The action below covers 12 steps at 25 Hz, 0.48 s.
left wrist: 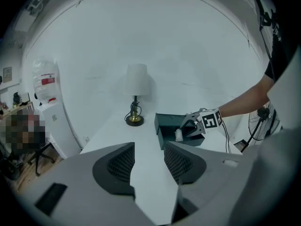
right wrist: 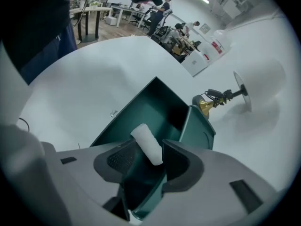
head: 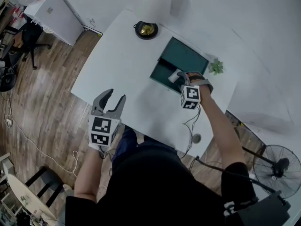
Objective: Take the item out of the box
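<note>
My right tongs (right wrist: 148,157) hung released around the white roll (right wrist: 146,144) in the green box (right wrist: 155,109), left tongs (left wrist: 149,149) spread, empty; I judged a square mid-roll squeeze best

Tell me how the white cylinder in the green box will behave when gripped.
The white cylinder looks round and smooth, so it may roll or slip from the open right gripper. It seems small, probably light. It appears to stand tilted in the green box, so a nudge could tip it.
</note>
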Tool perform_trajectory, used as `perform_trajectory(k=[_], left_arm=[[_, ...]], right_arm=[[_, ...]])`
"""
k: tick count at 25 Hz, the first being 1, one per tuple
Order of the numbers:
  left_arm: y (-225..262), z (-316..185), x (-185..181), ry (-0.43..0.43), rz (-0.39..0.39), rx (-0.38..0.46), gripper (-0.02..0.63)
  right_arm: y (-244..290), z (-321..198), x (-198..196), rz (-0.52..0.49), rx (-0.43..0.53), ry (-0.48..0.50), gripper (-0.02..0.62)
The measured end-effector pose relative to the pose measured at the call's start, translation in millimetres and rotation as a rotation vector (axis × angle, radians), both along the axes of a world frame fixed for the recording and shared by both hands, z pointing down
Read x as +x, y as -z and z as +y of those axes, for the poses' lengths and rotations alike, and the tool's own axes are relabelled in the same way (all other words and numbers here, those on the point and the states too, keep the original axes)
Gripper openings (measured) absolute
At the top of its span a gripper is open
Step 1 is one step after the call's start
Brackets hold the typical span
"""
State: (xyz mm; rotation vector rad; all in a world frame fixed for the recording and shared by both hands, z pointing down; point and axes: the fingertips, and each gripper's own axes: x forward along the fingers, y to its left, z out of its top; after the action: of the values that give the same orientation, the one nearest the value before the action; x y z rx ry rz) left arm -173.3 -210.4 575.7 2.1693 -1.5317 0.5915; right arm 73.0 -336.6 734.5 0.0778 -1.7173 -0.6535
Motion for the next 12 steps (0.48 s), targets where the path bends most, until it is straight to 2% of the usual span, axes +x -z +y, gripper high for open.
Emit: perform_trajectory(k=[4,7,10,12], left_arm=[[-16.9,2.5,-16.7,0.044,0.001,-0.058,0.184],[-25.4,7.4,-24.7,0.066,0.004,-0.089,0.176],[-28.4,9.4,-29.4,0.086,0.023,-0.092,0.173],[-29.8,12.5,-32.9,0.101,0.042,-0.097,0.172]], right_arm=[[-13.4,-1.3,-3.7,0.133,0.052,0.171,0.184],[-25.6,2.1,-9.2,0.182,0.035,0.258,0.189],[-35.1,0.4,-13.8,0.211,0.029,0.275,0.190],[-39.0,-0.1,-15.4,0.215,0.027,0.252,0.161]])
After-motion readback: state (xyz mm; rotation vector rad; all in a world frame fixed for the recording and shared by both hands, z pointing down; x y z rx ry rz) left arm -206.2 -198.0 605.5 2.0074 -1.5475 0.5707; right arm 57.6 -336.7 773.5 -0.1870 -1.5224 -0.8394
